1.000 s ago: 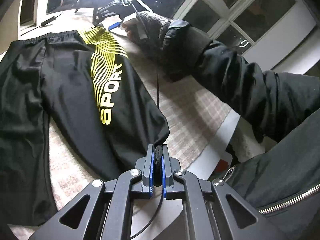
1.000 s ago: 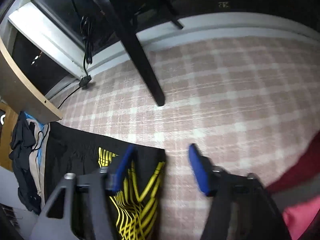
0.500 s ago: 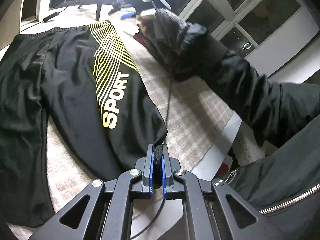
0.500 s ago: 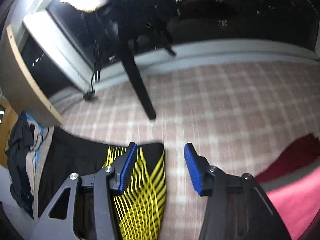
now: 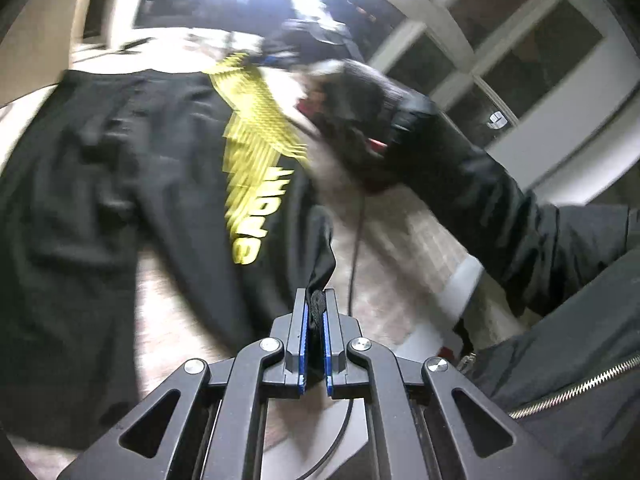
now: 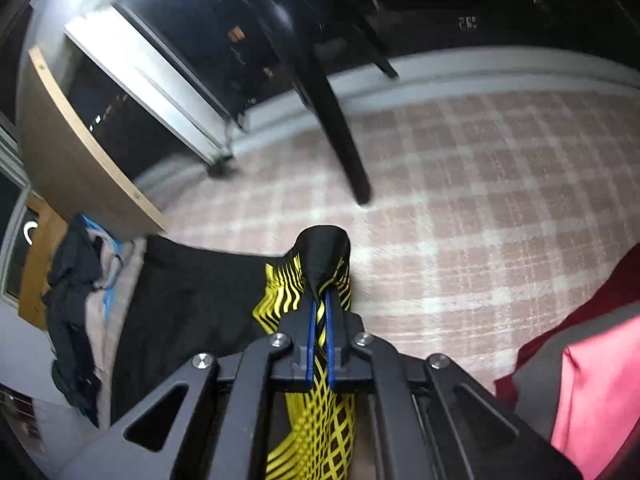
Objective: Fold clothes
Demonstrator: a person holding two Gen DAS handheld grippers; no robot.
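Between the left gripper's point(image 5: 316, 320) blue pads a bunched hem of the black sport trousers point(image 5: 120, 184) is clamped, as it was a second ago. At the right gripper point(image 6: 319, 320) the change is plain: jaws that stood apart over the waistband's yellow-striped corner point(image 6: 316, 276) have now come together on it, and the cloth puckers up ahead of the tips. With 2 corners of the same side held, the fold can probably begin. From both tongs the trousers run away across the checked cloth point(image 6: 480, 200), mostly flat. Further off, a red garment point(image 6: 600, 360) lies at the right, and a heap of dark clothes point(image 6: 76, 280) at the left.
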